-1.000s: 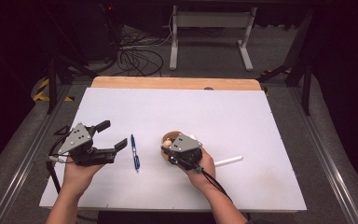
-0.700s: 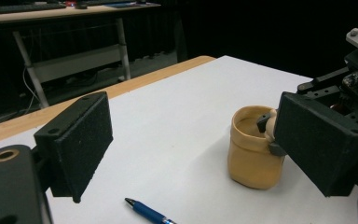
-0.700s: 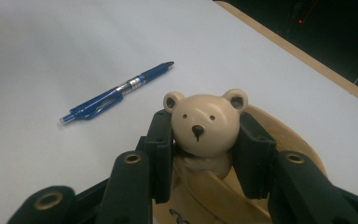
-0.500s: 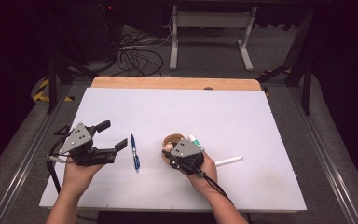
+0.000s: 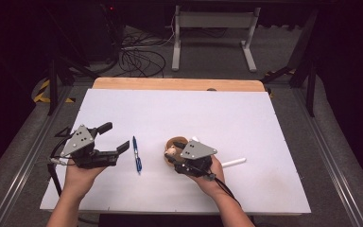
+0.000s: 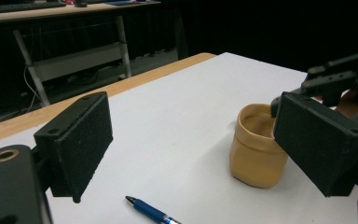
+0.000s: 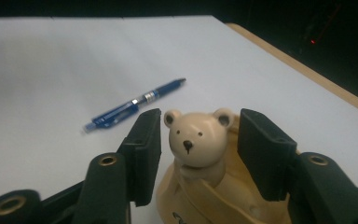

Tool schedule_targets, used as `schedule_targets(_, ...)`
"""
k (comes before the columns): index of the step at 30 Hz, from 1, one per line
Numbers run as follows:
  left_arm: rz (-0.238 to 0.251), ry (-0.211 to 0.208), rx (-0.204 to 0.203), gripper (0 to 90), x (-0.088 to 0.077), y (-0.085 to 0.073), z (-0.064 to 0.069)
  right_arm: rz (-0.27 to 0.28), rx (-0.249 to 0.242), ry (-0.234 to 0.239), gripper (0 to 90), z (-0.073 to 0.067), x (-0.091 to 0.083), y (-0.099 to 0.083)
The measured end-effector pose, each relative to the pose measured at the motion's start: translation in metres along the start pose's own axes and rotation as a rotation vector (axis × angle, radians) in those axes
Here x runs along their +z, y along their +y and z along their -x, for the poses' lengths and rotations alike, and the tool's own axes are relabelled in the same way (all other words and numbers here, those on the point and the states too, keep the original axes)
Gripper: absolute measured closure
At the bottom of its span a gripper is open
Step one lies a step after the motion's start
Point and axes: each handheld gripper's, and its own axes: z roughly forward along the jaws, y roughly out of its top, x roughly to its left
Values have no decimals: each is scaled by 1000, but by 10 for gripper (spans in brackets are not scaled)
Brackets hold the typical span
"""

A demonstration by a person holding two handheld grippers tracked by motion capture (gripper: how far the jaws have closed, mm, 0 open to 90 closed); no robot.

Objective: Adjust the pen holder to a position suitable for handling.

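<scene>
Right tool (image 7: pixel 198 154) has just been opening its jaws around the bear head (image 7: pixel 196 136), not pressing; left tool (image 6: pixel 191 144) is open beside the blue pen (image 6: pixel 151 212).

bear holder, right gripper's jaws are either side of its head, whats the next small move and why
Probably lift the right gripper clear: its jaws have just been opening and stand apart from the bear head, so the holder looks released upright on the table.

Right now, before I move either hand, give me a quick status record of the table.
left gripper: open, jaws empty, left of the blue pen
right gripper: jaws just opening; head of the bear cup between them, pads not pressing
bear cup: upright on white table
blue pen: lying flat, between the grippers
white stick: beside right hand
</scene>
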Motion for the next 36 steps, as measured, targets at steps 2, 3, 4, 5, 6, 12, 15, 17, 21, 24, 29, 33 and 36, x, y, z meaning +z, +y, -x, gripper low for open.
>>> schedule_targets(2, -4, -1, -2, 123, 0, 0, 0, 17, -9, 24, 450, 7, -10, 2)
schedule_targets(3, -2, -1, -2, 123, 1, 0, 0, 20, -12, 30, 436, 11, -15, 2)
schedule_targets(4, -3, -1, -1, 123, 1, 0, 1, 25, -13, 33, 427, 15, -20, 2)
schedule_targets(5, -3, -2, 0, 123, 1, 0, 1, 32, -10, 37, 425, 19, -26, 2)
schedule_targets(6, -2, -3, 1, 123, 1, 0, 1, 41, -9, 39, 423, 23, -31, 2)
schedule_targets(12, -2, -5, 2, 123, 2, 0, 2, 67, 20, 22, 408, 48, -62, -5)
schedule_targets(15, -4, -7, 5, 123, 2, 0, 2, 69, 26, 18, 410, 57, -75, -11)
schedule_targets(17, -5, -6, 5, 123, 2, 0, 2, 68, 22, 21, 410, 62, -82, -14)
schedule_targets(21, -7, -7, 3, 124, 3, 0, 2, 48, 12, 43, 420, 70, -91, -23)
schedule_targets(24, 1, -14, -4, 122, 3, 0, 2, 18, 1, 83, 422, 76, -94, -30)
schedule_targets(29, 3, -12, -2, 122, 2, 0, 2, -29, -8, 121, 443, 83, -95, -43)
schedule_targets(33, -6, -10, -1, 122, 3, -1, 2, -87, -17, 170, 462, 87, -92, -52)
schedule_targets(36, -12, -9, 4, 122, 4, -1, 2, -137, -35, 202, 473, 89, -91, -58)
